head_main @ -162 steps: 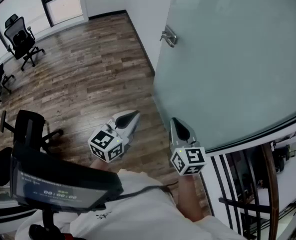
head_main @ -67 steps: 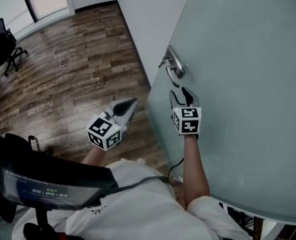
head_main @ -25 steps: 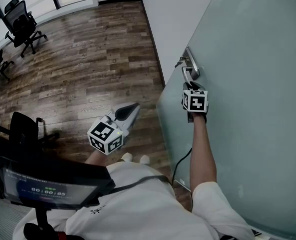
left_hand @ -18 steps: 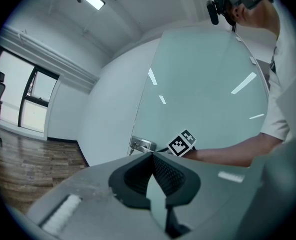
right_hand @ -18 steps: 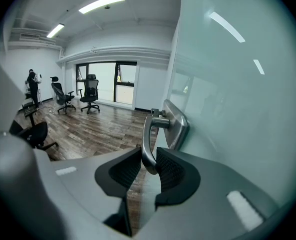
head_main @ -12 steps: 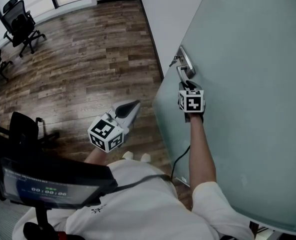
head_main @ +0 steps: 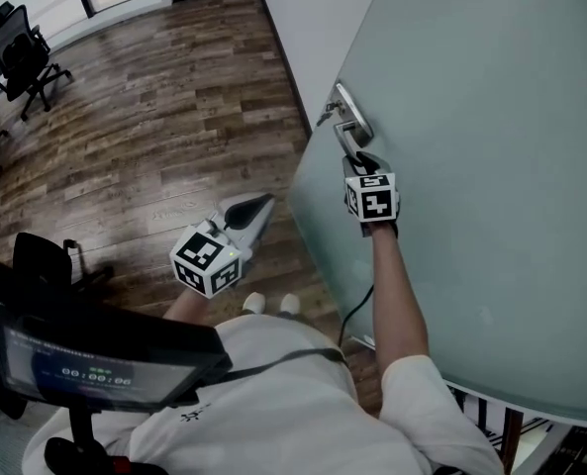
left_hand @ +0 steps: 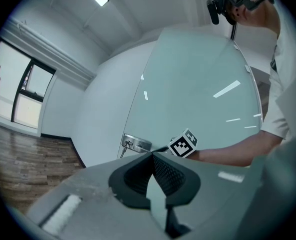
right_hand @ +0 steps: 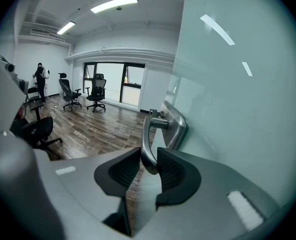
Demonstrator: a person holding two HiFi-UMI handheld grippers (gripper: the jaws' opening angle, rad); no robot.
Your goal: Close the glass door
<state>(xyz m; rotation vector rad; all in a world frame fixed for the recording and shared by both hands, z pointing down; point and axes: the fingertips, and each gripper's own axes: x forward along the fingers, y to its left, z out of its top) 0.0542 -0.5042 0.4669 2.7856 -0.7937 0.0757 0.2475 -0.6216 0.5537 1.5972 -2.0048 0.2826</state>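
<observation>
Two office chairs stand at the far left on the wood floor, well apart from the person. Low in the head view, a dark screen hangs in front of the person's chest.

Right of it, the left tool hangs over the floor near the person's shoes, its marker cube turned upward. It points toward the door's lower edge without touching it. In its own view, the jaws meet at the tips with nothing between them.

A white wall runs up the middle of the head view. In front of it is the free edge of the frosted glass door, which fills the right half. The metal handle sits on that edge, on a steel plate with a key in its lock.

The right tool is at the handle, at the end of a bare, outstretched arm. In the right gripper view, the handle's curved lever passes down between the jaws, with one dark pad against each side of it. These jaws have just been opening a little around the lever, and the pads press it. Past the lever, that view looks back into the room, with more chairs and a far window.
</observation>
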